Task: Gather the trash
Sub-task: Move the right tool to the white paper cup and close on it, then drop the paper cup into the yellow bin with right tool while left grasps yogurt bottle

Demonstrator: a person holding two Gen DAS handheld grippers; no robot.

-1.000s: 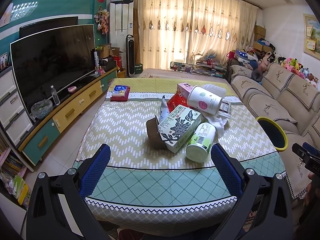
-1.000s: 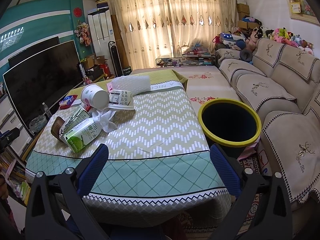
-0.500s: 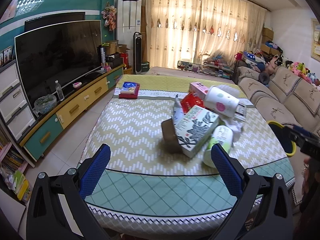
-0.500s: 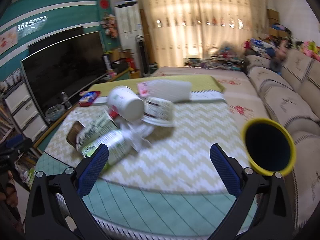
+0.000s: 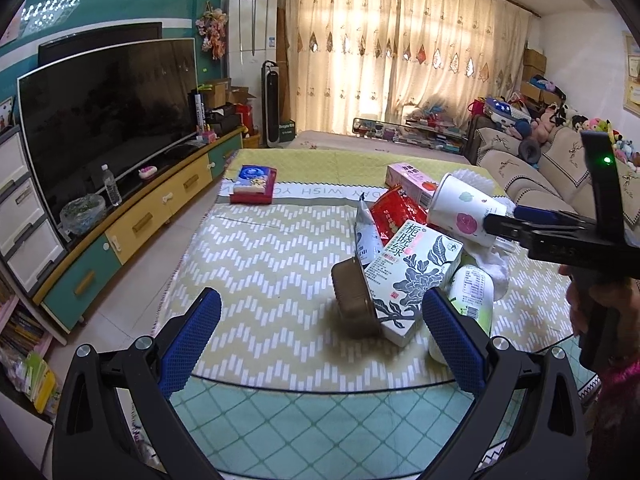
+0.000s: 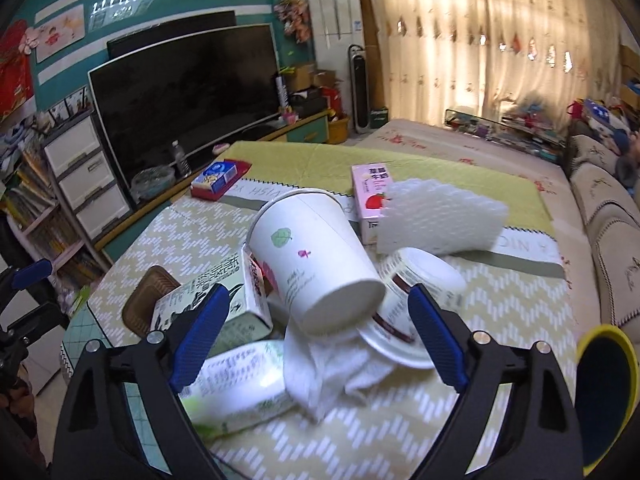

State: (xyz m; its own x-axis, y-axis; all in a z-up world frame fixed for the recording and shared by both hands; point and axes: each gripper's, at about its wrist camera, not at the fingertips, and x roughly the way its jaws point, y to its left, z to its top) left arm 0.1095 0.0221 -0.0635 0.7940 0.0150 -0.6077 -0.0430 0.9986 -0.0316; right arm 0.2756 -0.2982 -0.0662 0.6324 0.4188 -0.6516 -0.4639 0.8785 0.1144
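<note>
1. The right gripper (image 6: 316, 332) hangs low over the trash pile with its jaws spread wide and holding nothing; the tipped white paper cup (image 6: 316, 258) lies between the blue pads (image 6: 200, 336), its base toward the camera, not clamped.
2. Under the cup lie a crumpled white tissue (image 6: 324, 372), a green-and-white bottle (image 6: 236, 388) at near left and a white lidded tub (image 6: 412, 300) on the right.
3. The yellow-rimmed bin (image 6: 604, 400) stands at the near right, off the surface (image 6: 500, 320).
4. The left gripper (image 5: 320, 340) hovers at the near edge of the surface, jaws wide apart and empty; the floral carton (image 5: 412, 280) and a brown cup (image 5: 354, 300) lie just ahead, apart from its pads.
</note>
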